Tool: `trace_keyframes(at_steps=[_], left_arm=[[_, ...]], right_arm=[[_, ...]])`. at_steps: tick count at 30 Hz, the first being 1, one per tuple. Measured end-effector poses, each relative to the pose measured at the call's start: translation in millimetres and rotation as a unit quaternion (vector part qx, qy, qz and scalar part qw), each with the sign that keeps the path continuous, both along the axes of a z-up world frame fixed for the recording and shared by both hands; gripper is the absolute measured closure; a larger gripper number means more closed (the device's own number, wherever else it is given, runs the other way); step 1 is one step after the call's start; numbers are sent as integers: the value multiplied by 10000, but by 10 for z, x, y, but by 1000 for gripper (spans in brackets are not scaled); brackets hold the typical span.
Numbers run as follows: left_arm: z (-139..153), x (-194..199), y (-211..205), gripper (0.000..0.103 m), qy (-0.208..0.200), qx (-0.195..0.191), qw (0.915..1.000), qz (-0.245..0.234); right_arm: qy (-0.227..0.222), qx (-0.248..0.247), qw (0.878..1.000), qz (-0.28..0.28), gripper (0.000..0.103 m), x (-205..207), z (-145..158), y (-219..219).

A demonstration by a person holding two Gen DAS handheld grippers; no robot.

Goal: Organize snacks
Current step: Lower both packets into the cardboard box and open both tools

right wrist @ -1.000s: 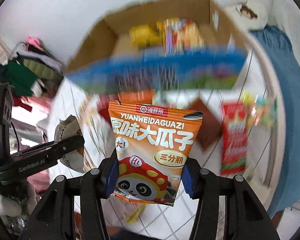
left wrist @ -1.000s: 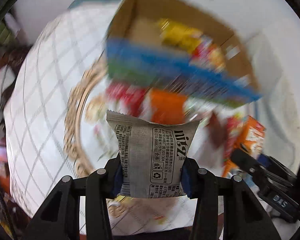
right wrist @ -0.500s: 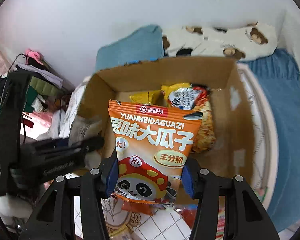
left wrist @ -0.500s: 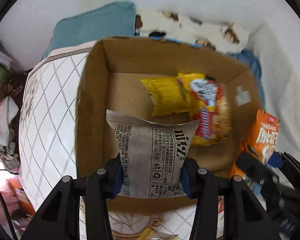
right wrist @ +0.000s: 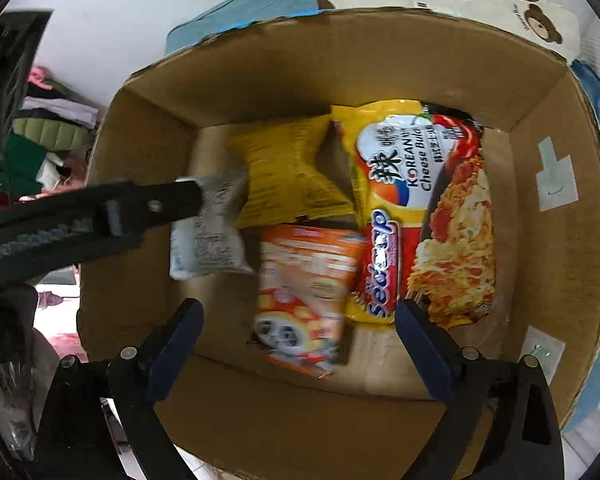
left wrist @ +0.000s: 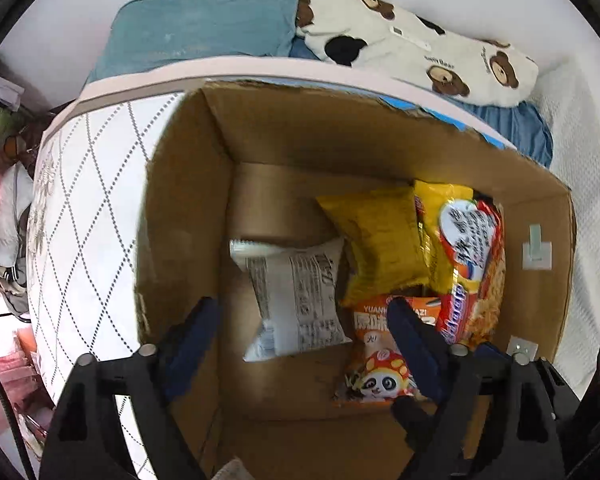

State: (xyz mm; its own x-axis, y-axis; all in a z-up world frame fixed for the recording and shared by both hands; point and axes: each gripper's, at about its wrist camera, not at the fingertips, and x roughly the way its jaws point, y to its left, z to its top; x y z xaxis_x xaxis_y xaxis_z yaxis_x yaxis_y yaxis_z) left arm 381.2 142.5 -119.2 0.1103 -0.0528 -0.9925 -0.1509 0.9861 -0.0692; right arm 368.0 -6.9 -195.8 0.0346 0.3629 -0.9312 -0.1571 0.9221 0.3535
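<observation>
An open cardboard box (left wrist: pixel 180 216) (right wrist: pixel 560 240) sits on a bed. Inside lie a grey-white snack packet (left wrist: pixel 296 300) (right wrist: pixel 204 248), an orange sunflower-seed packet with a panda (left wrist: pixel 376 364) (right wrist: pixel 304 300), a yellow packet (left wrist: pixel 380 240) (right wrist: pixel 292 176) and a yellow-red Korean cheese noodle pack (left wrist: pixel 468 256) (right wrist: pixel 428 224). My left gripper (left wrist: pixel 304 328) is open and empty above the grey-white packet. My right gripper (right wrist: pixel 296 328) is open and empty above the orange packet. The left gripper's finger (right wrist: pixel 100 216) crosses the right wrist view.
The box stands on a white quilted mattress (left wrist: pixel 84 216). A teal pillow (left wrist: pixel 204 20) and a bear-print pillow (left wrist: pixel 420 56) lie behind the box against a white wall. Clothes are piled at the left (right wrist: pixel 44 132).
Both grippers have opened and let go of their packets. The grey-white packet and the orange packet have dropped onto the box floor. Both grippers have moved closer over the box.
</observation>
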Motion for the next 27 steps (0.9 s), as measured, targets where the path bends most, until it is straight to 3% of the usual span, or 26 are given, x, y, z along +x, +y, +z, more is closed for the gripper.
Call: trace_keyframes(at_steps=[10, 21, 27], left_arm=[[90, -300, -95, 17, -240, 109, 9996, -50], [306, -822, -256, 17, -819, 258, 9963, -93], [543, -1103, -356, 17, -1309, 450, 9903, -135]], right_arm=[[-364, -366, 9983, -259, 5, -77, 182, -366], [-778, -632, 9944, -331, 5, -419, 388, -640], [-1116, -681, 9910, -293, 5, -664, 572, -715]])
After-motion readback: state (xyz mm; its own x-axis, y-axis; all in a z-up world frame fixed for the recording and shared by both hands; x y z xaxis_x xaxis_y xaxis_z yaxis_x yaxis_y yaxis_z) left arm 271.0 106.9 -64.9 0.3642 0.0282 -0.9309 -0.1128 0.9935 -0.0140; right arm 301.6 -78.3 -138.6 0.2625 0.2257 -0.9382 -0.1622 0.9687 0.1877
